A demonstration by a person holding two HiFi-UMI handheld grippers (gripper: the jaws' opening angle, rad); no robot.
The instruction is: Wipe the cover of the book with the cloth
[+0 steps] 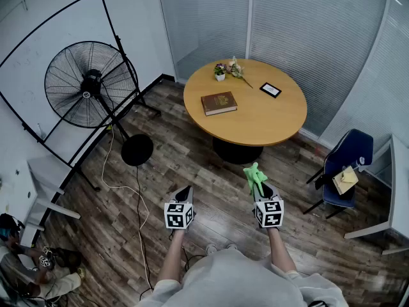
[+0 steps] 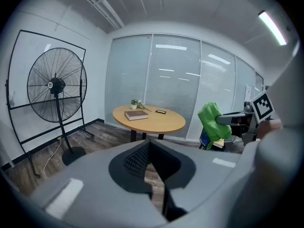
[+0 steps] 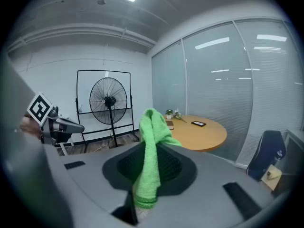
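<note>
Head camera looks steeply down behind the left tongs (image 1: 186,190) and right tongs (image 1: 261,185), round surface (image 1: 255,117) well ahead. Both tongs cameras face forward, level, sharing that distant surface and the fan (image 1: 89,85).

A small office meeting room is indicated by frosted glass partition walls (image 1: 307,31), a round wooden table (image 1: 255,117), a blue chair (image 1: 345,165) and dark wood-plank flooring (image 1: 211,190).

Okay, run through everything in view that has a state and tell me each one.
left gripper, shut, empty.
right gripper, shut on the cloth.
cloth, bunched, sticking up out of the jaws.
book, closed, flat on the table.
phone, screen dark, flat on the table.
fan, blades appear not to be turning.
</note>
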